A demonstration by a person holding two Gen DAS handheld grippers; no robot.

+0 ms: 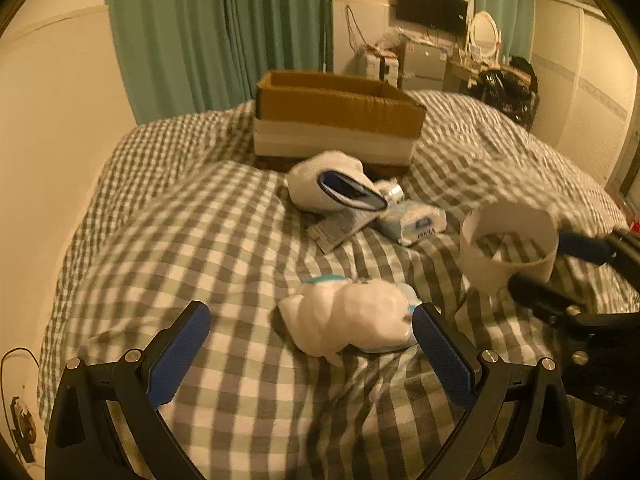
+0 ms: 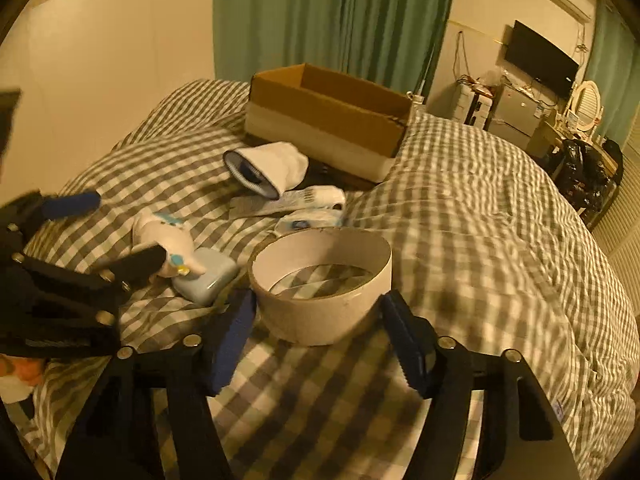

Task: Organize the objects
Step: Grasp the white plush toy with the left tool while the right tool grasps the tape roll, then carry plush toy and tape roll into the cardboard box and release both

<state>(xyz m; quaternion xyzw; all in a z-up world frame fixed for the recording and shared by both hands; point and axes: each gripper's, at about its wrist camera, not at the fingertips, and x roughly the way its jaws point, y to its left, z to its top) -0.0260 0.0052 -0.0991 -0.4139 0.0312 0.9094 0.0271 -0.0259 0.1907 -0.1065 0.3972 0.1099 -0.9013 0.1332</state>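
Observation:
My right gripper (image 2: 320, 312) is shut on a white ring-shaped roll (image 2: 320, 280), one blue pad on each side of it; it rests on the checked bed cover (image 2: 460, 220). In the left wrist view the same roll (image 1: 508, 248) sits at the right between the right gripper's fingers (image 1: 540, 296). My left gripper (image 1: 312, 312) is open, low over the bed. A white soft toy (image 1: 352, 320) on a light blue case (image 2: 208, 276) lies between its fingers, close to the right pad and far from the left pad. An open cardboard box (image 1: 336, 120) stands farther back on the bed.
Before the box lie a white sock with a blue cuff (image 1: 328, 184), a paper leaflet (image 1: 336, 228) and a tissue packet (image 1: 412, 224). Green curtains (image 1: 224, 32) hang behind the bed. A wall screen (image 1: 432, 8) and cluttered furniture stand at the far right.

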